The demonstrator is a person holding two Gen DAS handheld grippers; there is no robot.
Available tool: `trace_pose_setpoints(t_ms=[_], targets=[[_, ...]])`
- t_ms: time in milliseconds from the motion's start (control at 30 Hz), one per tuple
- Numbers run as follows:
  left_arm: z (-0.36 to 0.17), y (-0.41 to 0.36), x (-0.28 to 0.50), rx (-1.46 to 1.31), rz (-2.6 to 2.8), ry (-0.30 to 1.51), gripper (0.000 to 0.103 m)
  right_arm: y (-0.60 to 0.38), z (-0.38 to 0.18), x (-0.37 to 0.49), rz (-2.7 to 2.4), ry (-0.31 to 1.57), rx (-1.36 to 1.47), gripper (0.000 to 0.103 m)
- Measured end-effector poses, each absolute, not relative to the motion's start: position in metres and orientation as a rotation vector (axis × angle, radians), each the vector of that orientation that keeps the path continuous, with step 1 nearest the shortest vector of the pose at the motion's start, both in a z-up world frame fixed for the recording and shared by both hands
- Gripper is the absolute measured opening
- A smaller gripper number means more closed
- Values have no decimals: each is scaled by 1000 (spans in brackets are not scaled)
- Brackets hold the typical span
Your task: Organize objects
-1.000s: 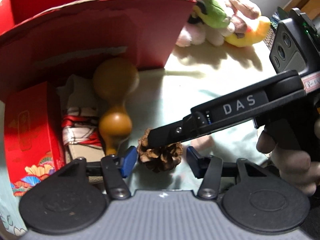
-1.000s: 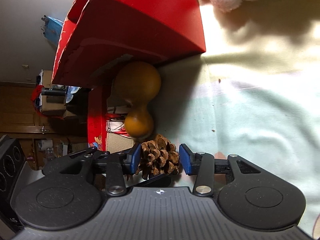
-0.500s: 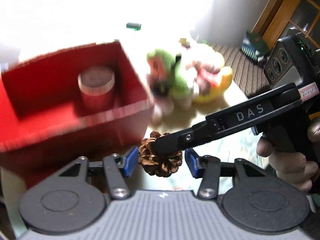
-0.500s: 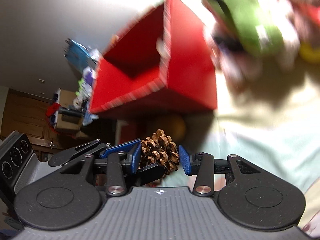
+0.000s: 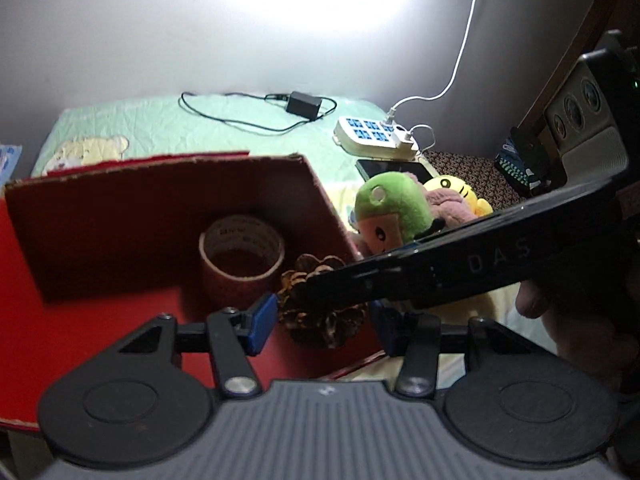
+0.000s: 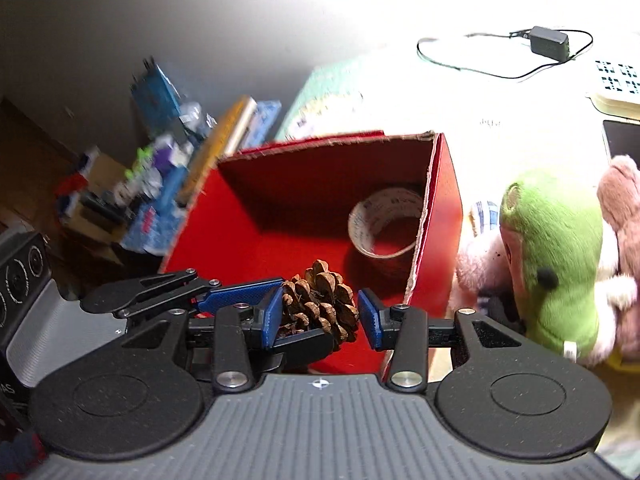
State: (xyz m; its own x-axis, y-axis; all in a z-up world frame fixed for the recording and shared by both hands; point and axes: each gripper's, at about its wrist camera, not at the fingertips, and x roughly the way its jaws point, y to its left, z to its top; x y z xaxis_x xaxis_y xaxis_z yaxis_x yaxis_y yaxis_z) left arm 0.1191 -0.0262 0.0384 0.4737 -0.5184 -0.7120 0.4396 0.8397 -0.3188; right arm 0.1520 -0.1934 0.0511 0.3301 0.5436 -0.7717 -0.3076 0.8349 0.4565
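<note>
A brown pine cone [image 5: 320, 312] [image 6: 320, 304] hangs above the open red cardboard box [image 5: 100, 216] [image 6: 304, 184]. Both grippers close on it from crossing directions. My left gripper [image 5: 320, 322] has its blue pads on either side of the cone. My right gripper [image 6: 320, 314] also has its pads against the cone; its black finger crosses the left wrist view [image 5: 440, 272]. A roll of tape [image 5: 242, 254] [image 6: 390, 222] stands inside the box near its right wall.
Plush toys [image 5: 396, 208] [image 6: 556, 256] lie right of the box on the pale green cloth [image 5: 160, 124]. A power strip [image 5: 376, 138], a charger with cable [image 5: 304, 104] and a phone [image 5: 392, 168] lie behind. Books and clutter [image 6: 168, 168] stand to the left.
Both grippers lifted the pine cone off the cloth beside the gourd and carried it up over the red box. The box's inside and the tape roll came into view.
</note>
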Motion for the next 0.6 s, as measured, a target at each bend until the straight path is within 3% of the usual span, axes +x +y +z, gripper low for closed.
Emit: trace_pose_setpoints(t_ms=[300,600], targets=[[-2,-19,138,-168,-622,1002,50,-145,37,173,533,1250,-113,44],[-18,-18,152,-197,-661,1062,52,-118,22,189,504,1381,-298,44]])
